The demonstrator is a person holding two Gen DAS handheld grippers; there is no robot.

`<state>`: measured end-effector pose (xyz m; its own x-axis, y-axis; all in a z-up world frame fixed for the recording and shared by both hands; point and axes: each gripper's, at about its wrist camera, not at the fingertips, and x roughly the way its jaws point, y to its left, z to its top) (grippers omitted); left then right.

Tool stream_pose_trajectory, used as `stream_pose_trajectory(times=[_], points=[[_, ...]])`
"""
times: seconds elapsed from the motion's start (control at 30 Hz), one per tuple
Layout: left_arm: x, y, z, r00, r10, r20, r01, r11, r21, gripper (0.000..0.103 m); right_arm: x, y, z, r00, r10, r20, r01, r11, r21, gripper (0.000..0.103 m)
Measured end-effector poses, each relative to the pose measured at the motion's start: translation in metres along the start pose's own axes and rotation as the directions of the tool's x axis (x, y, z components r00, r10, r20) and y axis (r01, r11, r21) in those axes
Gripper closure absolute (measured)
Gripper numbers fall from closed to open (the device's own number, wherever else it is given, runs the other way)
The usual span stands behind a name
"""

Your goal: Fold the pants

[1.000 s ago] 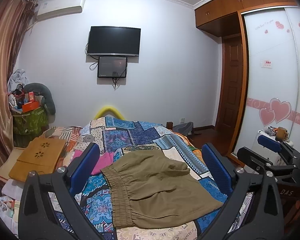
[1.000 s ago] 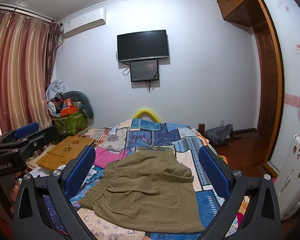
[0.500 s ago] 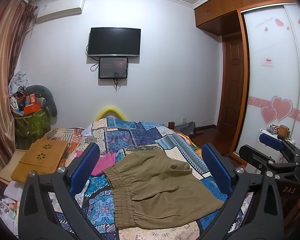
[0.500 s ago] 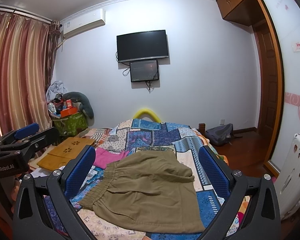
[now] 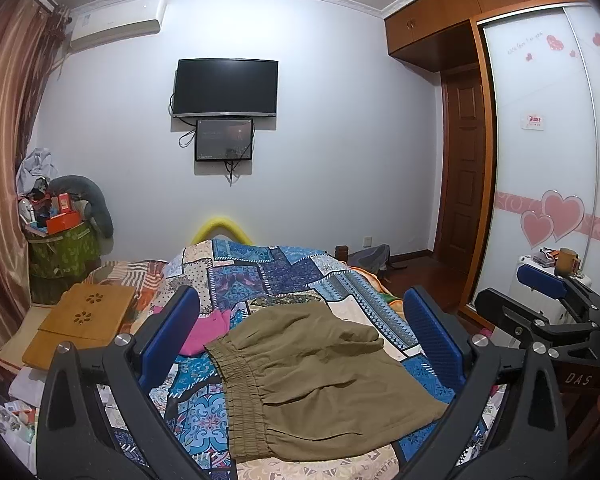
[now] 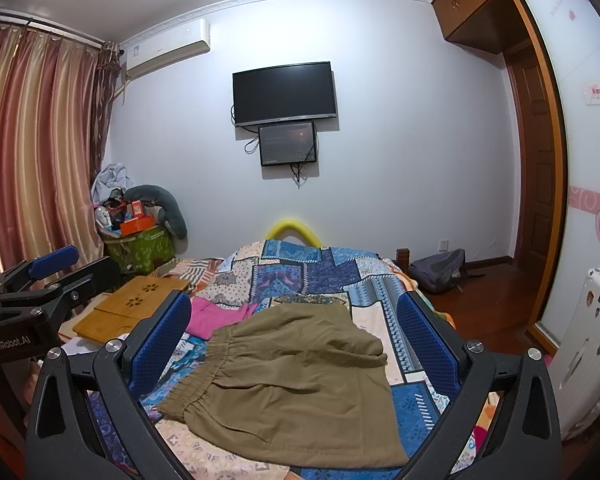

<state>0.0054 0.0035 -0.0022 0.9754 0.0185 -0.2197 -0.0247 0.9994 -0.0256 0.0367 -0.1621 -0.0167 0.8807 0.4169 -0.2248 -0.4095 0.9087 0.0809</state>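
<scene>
My left gripper point(image 5: 300, 332): jaws spread wide, nothing held, nothing touched. My right gripper point(image 6: 296, 332): same, wide apart, empty. Olive pants point(image 5: 320, 380) lie folded on patchwork quilt point(image 5: 268, 276), waistband at left, framed between my fingers. Pink garment point(image 6: 216, 316) just beside. Versus earlier frame: pants unmoved, both views barely shifted.

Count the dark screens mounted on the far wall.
2. The large black flat-screen television hangs high on the white wall; the smaller black-framed monitor sits directly beneath it, cables dangling below. None appears hidden.
</scene>
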Motion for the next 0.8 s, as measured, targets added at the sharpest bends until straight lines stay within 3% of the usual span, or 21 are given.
stream_pose_trajectory(times=[0.8], points=[[0.0032,-0.0024,0.003,1.0,0.013,0.001,-0.013,1.0,0.004,0.0,-0.0011,-0.0022,0.0013,1.0,-0.004,0.0,0.004,1.0,0.007,0.001]])
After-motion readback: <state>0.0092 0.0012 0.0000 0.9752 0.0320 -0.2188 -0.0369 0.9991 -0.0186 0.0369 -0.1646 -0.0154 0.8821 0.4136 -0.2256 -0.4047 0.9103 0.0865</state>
